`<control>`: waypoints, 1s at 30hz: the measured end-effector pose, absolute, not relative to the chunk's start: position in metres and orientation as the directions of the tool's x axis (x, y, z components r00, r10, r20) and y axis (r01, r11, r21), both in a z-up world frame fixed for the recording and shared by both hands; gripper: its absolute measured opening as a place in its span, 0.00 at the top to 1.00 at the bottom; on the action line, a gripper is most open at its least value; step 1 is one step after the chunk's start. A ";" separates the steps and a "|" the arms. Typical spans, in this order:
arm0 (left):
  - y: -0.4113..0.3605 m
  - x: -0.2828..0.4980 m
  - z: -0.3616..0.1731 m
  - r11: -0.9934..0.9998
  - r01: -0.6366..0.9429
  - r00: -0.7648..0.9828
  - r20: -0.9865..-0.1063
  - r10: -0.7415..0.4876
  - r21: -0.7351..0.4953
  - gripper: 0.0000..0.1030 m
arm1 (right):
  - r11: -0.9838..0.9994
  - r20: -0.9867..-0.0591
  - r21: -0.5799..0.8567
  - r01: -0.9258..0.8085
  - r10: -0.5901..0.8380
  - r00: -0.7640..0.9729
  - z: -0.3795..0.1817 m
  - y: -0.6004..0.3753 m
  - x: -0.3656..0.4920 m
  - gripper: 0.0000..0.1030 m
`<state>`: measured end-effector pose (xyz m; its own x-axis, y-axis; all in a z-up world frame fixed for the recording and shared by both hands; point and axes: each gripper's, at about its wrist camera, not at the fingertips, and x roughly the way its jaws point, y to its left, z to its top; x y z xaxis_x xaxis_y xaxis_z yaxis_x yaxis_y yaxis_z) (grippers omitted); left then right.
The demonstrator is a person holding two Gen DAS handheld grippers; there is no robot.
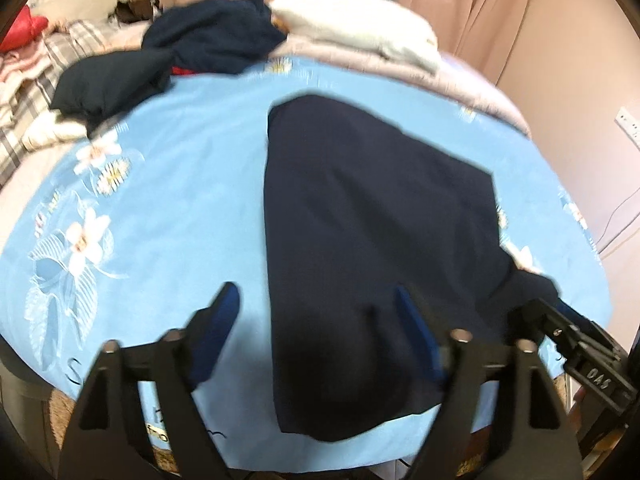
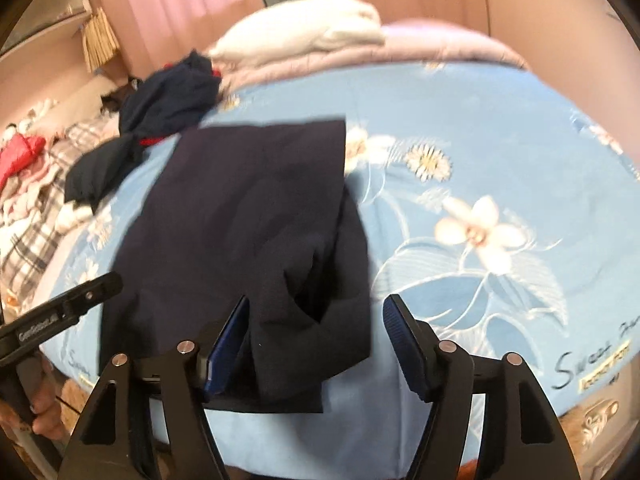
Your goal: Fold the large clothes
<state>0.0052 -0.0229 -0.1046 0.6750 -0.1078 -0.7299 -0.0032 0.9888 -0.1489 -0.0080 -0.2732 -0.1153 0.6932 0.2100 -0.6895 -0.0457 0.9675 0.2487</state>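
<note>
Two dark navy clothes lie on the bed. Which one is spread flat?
The navy garment near the grippers is flat with straight edges. The other navy clothing, farther back by the white pillow, is a crumpled heap.

A home bedroom: a bed under a blue floral sheet, a white pillow, pink curtains, clothes heaped alongside.

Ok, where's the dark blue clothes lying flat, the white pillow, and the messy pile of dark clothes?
flat dark blue garment [image 1: 360,220], left wrist view, middle of the cloth.
white pillow [image 2: 304,28], right wrist view, its top side.
crumpled dark clothes pile [image 1: 200,44], left wrist view, centre of the heap.
</note>
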 end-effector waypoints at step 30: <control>-0.014 -0.040 -0.049 0.992 0.023 0.779 -0.621 -0.093 -0.121 0.00 | 0.983 -0.467 0.125 -0.137 0.180 0.866 -0.035 -0.237 -0.040 0.01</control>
